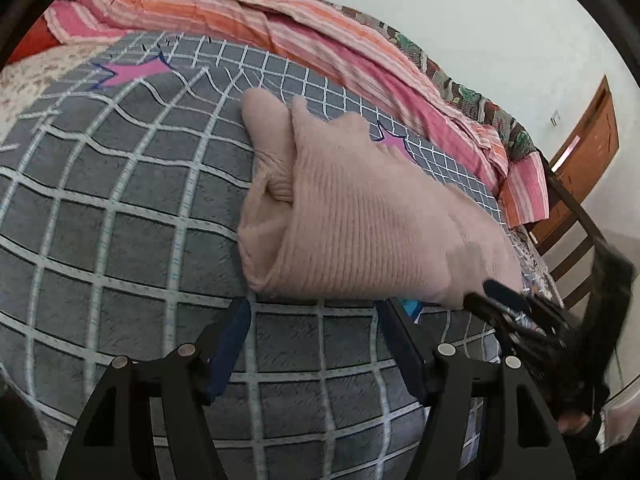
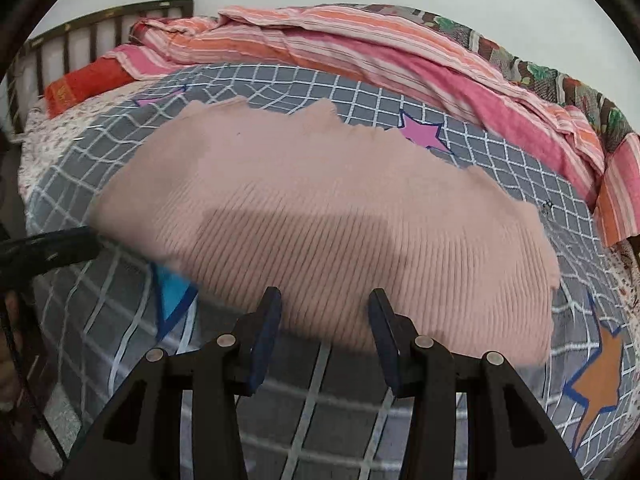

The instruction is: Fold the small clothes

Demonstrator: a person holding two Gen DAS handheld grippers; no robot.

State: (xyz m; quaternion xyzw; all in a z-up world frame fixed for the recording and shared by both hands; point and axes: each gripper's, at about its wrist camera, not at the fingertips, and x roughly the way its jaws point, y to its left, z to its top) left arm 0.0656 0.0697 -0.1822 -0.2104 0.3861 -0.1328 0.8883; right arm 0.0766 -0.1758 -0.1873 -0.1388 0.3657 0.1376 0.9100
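Both grippers hang over the bed, left gripper (image 1: pixel 314 302) and right gripper (image 2: pixel 324 294), jaws apart and gripping nothing. Just beyond their tips, the folded pink ribbed sweater (image 2: pixel 320 216) lies on the grey checked blanket (image 1: pixel 120 200).

No text is legible (marks on the red cloth (image 2: pixel 86 82) blur).

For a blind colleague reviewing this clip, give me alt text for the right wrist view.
A pink ribbed knit garment lies on a grey grid-patterned bedspread, with the open right gripper at its near edge. A striped pink and orange blanket is bunched behind.
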